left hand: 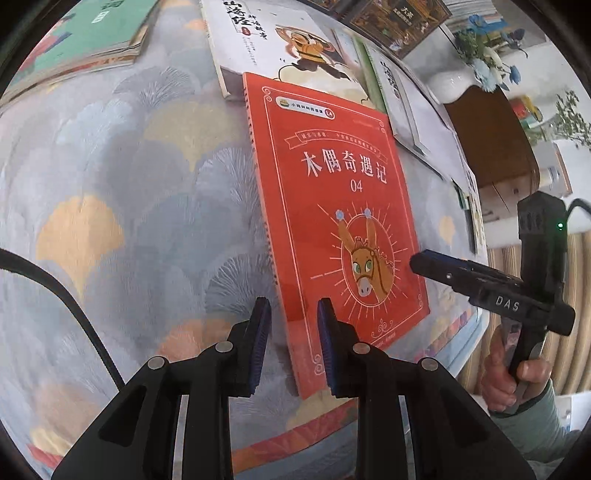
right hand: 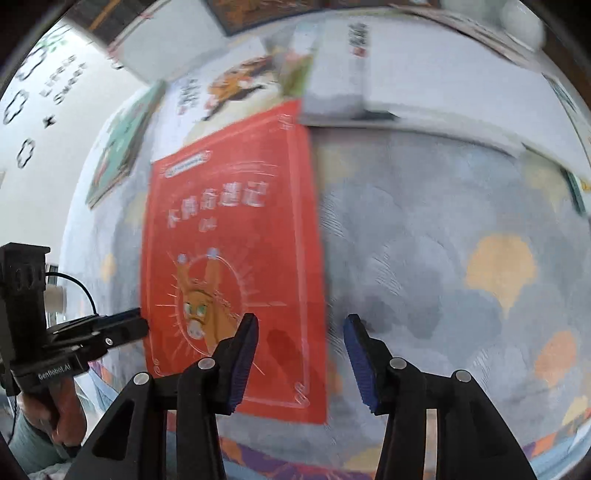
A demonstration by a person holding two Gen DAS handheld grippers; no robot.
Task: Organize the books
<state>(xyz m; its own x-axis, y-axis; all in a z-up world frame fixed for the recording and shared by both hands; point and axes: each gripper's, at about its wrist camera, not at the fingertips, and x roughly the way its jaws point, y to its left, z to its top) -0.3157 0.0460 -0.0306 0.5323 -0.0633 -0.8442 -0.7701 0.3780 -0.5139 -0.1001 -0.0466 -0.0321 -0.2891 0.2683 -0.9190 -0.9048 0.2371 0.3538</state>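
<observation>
Patterned tablecloth (left hand: 129,206), red book (left hand: 332,206) overlapping white book (left hand: 280,40), green book (left hand: 81,33) apart, both claws spread, empty

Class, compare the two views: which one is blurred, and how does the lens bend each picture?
Left wrist view: sharp, the red book has readable title lettering; fisheye curves the tablecloth outward. Right wrist view: motion-smeared, that book's title and the white books behind are soft; same bulging distortion, dark corners in both.
</observation>
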